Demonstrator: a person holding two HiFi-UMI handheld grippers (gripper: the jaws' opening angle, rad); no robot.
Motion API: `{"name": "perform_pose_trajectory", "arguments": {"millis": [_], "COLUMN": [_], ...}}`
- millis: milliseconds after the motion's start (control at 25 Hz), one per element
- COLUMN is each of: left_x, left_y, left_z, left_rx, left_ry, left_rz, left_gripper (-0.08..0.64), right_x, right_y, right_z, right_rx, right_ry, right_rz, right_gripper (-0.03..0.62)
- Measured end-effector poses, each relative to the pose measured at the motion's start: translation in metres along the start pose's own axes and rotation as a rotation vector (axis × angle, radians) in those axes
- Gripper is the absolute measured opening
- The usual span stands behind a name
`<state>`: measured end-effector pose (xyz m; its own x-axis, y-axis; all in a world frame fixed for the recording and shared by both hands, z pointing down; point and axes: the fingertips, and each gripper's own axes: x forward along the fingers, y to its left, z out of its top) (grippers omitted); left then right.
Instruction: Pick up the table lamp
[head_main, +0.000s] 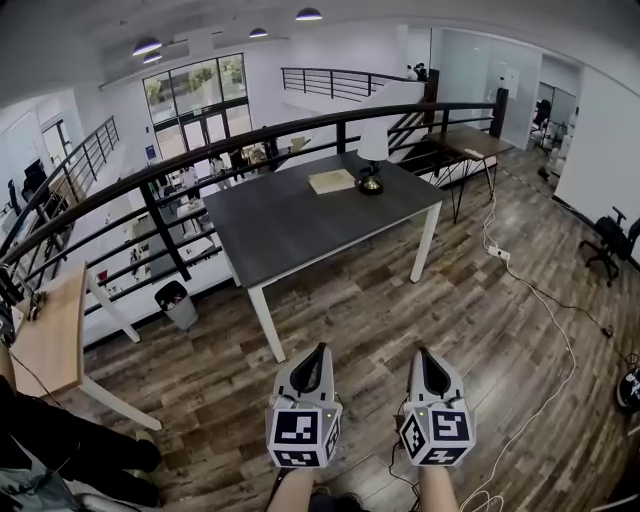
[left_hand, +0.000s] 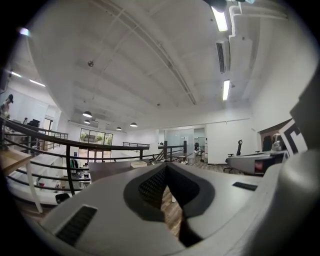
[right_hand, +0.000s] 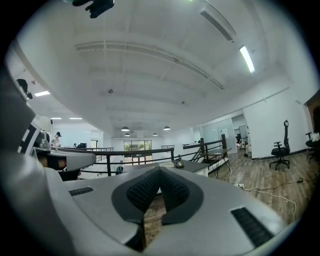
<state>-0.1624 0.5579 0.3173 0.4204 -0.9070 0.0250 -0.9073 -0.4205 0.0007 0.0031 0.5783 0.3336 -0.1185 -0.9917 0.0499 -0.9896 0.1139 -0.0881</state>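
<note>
The whole layout is seen from the head view alone. A table lamp (head_main: 372, 160), with a pale shade over a dark rounded base, is stood near the far edge of a dark matte table (head_main: 300, 225) on white legs, just beside a flat pale book (head_main: 331, 181). Both grippers are held well short of it, over the wood-plank floor (head_main: 400, 300). A grey bin (head_main: 177, 303) is set by the curved black railing (head_main: 200, 160); its contents cannot be made out. The ribbed black pads (left_hand: 151, 188) are shown closely only in the gripper views. The left gripper (left_hand: 166, 167) and the right gripper (right_hand: 160, 171) are each closed tip to tip, with nothing caught between.
</note>
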Motion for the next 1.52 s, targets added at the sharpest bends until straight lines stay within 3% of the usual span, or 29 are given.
{"name": "perform_pose_trajectory", "arguments": {"millis": [720,1520], "left_x": [0.037,0.212], "left_y": [0.007,0.059], "left_z": [-0.014,-0.009], "left_rx": [-0.018,-0.019], "left_ry": [0.017,0.029], "left_rz": [0.019,-0.068], "left_gripper": [0.014,0.014], "right_x": [0.036,0.201], "right_y": [-0.016,-0.060], "right_z": [-0.005,0.006], "right_rx": [-0.006,-0.016], "right_ry": [0.008,0.025], "right_rz": [0.025,-0.058], "right_gripper": [-0.009,-0.009]}}
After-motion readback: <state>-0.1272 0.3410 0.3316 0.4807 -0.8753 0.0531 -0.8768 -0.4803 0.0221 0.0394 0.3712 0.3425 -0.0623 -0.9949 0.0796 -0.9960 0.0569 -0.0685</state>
